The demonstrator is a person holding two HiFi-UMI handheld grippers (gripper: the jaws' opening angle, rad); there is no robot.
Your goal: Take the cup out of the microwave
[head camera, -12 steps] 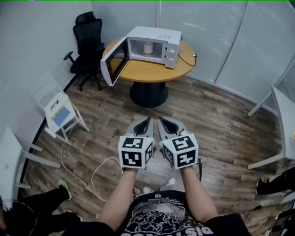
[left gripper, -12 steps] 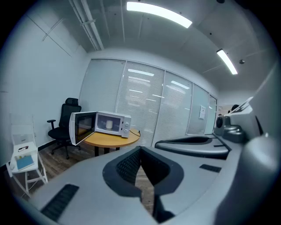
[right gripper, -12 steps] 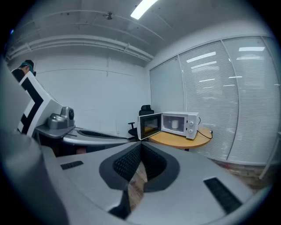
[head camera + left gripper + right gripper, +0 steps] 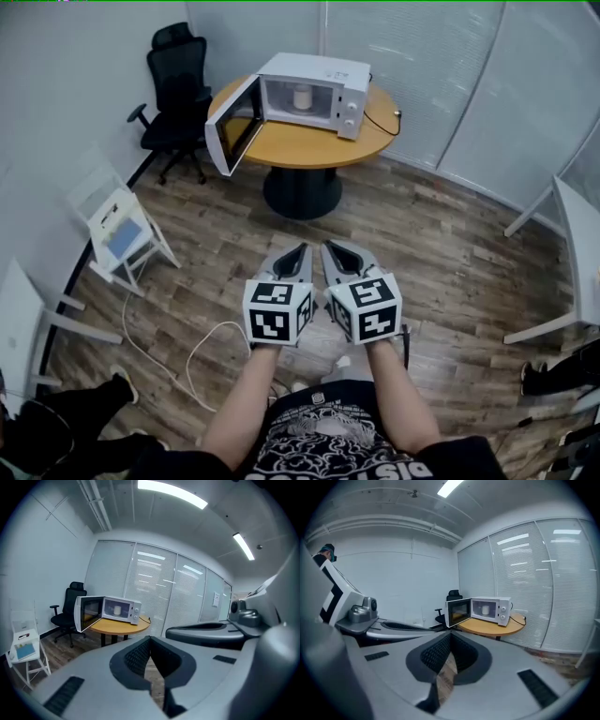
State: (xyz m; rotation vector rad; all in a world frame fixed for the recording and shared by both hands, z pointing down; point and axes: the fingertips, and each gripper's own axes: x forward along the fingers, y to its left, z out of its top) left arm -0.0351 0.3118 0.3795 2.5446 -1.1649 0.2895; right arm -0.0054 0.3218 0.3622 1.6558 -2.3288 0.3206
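A white microwave [image 4: 314, 89] stands on a round wooden table [image 4: 305, 141] far ahead, its door [image 4: 230, 127] swung open to the left. Inside it a white cup [image 4: 301, 97] stands upright; the cup [image 4: 117, 611] also shows small in the left gripper view and the cup [image 4: 484, 610] in the right gripper view. My left gripper [image 4: 301, 248] and right gripper [image 4: 327, 247] are held side by side over the floor, well short of the table. Both are shut with nothing between the jaws.
A black office chair [image 4: 178, 94] stands left of the table. A white folding chair [image 4: 117, 225] sits at the left wall, and another white table [image 4: 577, 253] at the right edge. A white cable [image 4: 178, 361] lies on the wooden floor. Someone's legs [image 4: 66, 412] show at the lower left.
Both grippers stay in nearly the same place. The person's leg at the lower left has shifted slightly.
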